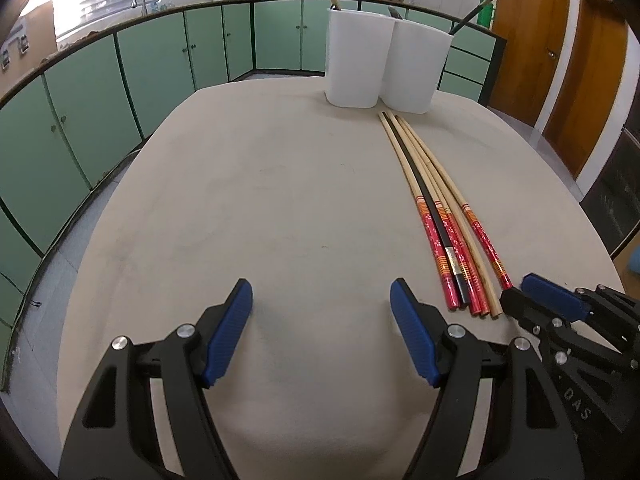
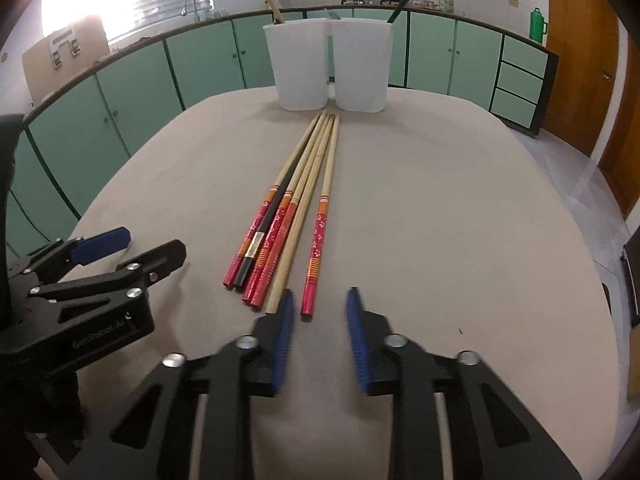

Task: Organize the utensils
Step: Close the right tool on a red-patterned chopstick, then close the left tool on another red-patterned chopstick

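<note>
On the beige worktop [image 1: 240,200], two white holders [image 2: 328,68] stand at the far edge, chopsticks [image 2: 288,216] fanned before them, while the left gripper [image 1: 321,312] hovers low, jaws spread wide and empty, and the right gripper [image 2: 320,320] points, parted, at the red-handled ends.

Six long chopsticks [image 2: 292,216] lie fanned on the table before two white holders [image 2: 332,68].

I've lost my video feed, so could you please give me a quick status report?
Left gripper open, empty. Right gripper open, lined up on the lone red-handled chopstick. Other chopsticks bunched before two white holders. Nothing blocking.
</note>
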The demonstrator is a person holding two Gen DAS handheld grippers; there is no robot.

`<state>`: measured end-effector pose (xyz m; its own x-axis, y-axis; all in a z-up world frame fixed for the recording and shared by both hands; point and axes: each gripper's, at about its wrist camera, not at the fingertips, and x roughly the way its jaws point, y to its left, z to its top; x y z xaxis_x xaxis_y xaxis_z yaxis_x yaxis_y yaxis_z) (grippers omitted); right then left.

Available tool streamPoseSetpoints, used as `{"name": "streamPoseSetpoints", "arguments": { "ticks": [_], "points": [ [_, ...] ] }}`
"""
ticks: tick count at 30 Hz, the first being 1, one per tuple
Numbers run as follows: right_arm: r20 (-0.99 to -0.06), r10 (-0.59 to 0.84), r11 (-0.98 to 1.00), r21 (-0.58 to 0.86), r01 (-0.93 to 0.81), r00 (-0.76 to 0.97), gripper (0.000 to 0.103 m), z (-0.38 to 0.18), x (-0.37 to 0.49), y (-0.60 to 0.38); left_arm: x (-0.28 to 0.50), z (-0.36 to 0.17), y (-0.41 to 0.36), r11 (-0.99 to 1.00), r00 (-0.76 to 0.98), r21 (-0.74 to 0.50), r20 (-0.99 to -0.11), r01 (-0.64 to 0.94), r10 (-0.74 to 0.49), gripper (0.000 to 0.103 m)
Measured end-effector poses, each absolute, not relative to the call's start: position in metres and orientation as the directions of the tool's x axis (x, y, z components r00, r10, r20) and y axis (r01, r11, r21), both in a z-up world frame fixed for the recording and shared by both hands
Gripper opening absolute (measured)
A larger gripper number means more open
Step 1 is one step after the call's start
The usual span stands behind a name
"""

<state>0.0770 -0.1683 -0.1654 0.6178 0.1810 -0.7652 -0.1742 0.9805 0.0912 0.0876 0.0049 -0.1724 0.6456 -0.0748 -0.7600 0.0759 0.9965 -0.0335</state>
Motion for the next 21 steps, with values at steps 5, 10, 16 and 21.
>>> {"name": "streamPoseSetpoints", "arguments": {
  "ticks": [5,10,16,21],
  "points": [
    [-0.762,0.207,0.976,0.117,-0.184,0.614,0.007,-0.166,0.078,-0.170,0.089,-0.173,0.002,0.996,0.643,-0.029,-0.762,0.086,-0.078,0.070],
    [-0.756,0.194,0.981,0.134,-0.142,0.625,0.006,-0.166,0.078,-0.180,0.088,-0.172,-0.005,0.994,0.645,-0.028,-0.759,0.105,-0.089,0.070],
    [-0.754,0.122,0.992,0.081,-0.093,0.645,0.006,-0.164,0.079,-0.196,0.085,-0.169,-0.014,0.990,0.655,-0.045,-0.745,0.134,-0.123,0.070],
    [-0.754,0.102,0.995,0.078,-0.067,0.648,0.006,-0.165,0.083,-0.207,0.084,-0.171,-0.027,0.985,0.647,-0.053,-0.748,0.165,-0.149,0.070]
  ]
}}
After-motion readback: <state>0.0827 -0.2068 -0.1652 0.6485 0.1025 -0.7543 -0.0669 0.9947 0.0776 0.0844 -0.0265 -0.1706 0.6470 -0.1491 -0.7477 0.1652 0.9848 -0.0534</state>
